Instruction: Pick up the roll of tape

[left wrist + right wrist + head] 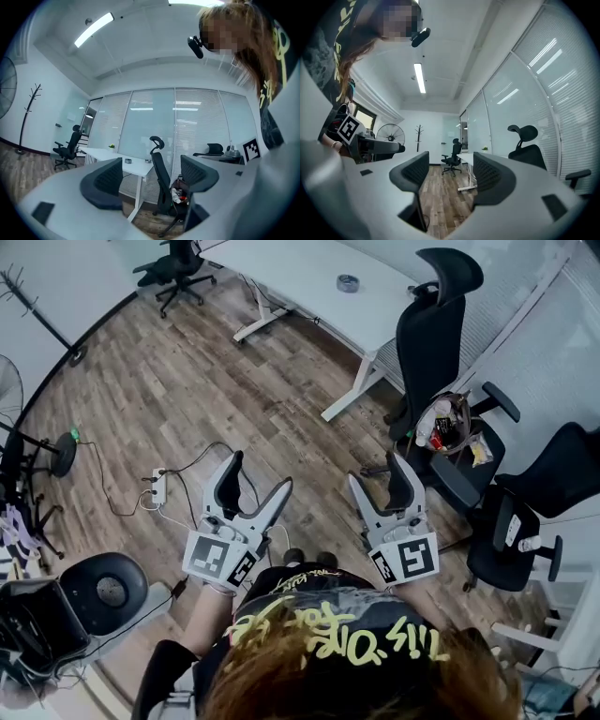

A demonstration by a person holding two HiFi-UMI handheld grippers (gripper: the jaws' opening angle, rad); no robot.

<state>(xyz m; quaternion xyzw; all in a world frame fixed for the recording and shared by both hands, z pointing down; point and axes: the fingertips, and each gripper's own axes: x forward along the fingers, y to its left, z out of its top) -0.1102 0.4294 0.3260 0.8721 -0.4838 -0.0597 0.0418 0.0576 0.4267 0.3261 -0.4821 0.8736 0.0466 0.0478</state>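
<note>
Nearest, both tongs are held out level over the wood floor (187,381), jaws apart and empty: left gripper (261,472), right gripper (375,470). Beyond a black office chair (429,343), what looks like the roll of tape (348,283) lies on the far white desk (291,277)

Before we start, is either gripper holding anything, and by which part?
Nothing is held. The left gripper and the right gripper are open and empty; the roll of tape lies on the desk.
</note>
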